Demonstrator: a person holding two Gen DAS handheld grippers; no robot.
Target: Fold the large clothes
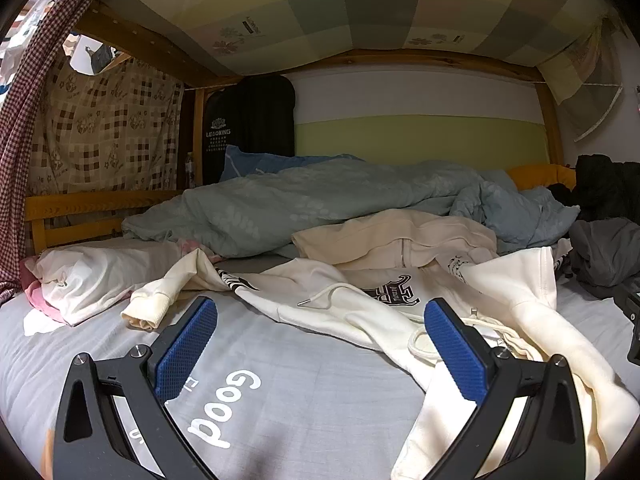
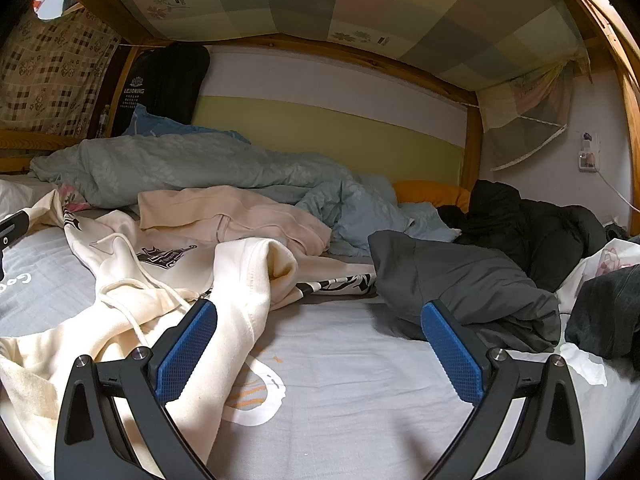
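A cream hoodie [image 1: 320, 300] with a black chest print and white drawstrings lies crumpled on the grey bed sheet [image 1: 300, 400]. One sleeve cuff [image 1: 148, 308] points left. In the right wrist view the cream hoodie [image 2: 168, 276] sprawls at the left, a fold of it running down beside the left finger. My left gripper [image 1: 320, 344] hovers open just above the sheet, its right finger over the hoodie's edge. My right gripper [image 2: 318, 344] is open too, with bare sheet between its blue pads and nothing held.
Behind the hoodie lie a beige garment [image 1: 396, 240], a grey-green duvet [image 1: 280, 204] and a white pillow [image 1: 88, 276]. Dark grey clothing [image 2: 460, 280] and a black jacket [image 2: 532, 228] are heaped at the right. Wooden bunk posts, a rail and a low canopy enclose the bed.
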